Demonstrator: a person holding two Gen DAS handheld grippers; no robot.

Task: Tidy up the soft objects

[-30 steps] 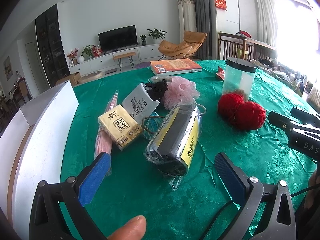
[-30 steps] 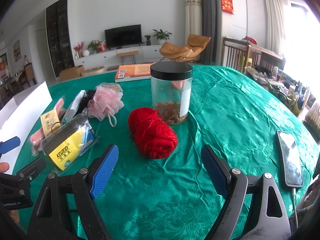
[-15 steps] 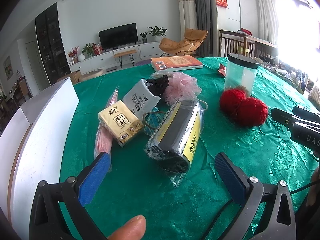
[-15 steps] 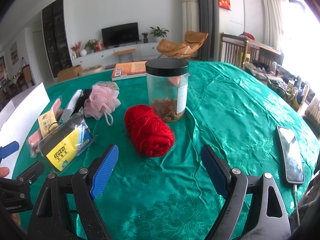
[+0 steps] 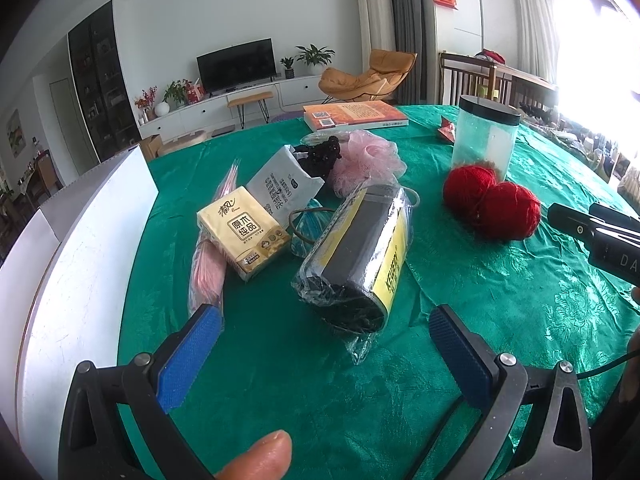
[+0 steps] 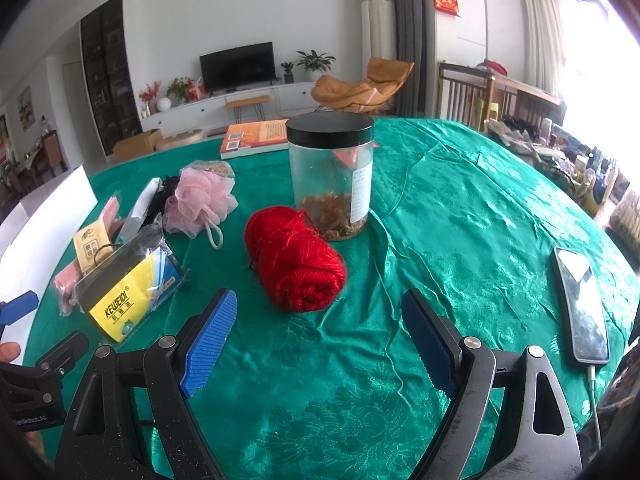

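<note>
Yarn (image 6: 296,258) lies mid-table, dead ahead of your right gripper (image 6: 316,336), jaws spread wide and empty.

Your left gripper (image 5: 326,344) is spread too, holding nothing, lined up on the pack (image 5: 358,258) lying lengthwise toward it. The soft things cluster toward the table's left edge: tissues (image 5: 242,232), the pink pouf (image 5: 368,156), all near the white box (image 5: 80,248), which looks like the drop-off. Yarn touches the jar (image 6: 330,178), so come in low from this side, I'd say. The phone (image 6: 582,304) sits clear by the right edge.
</note>
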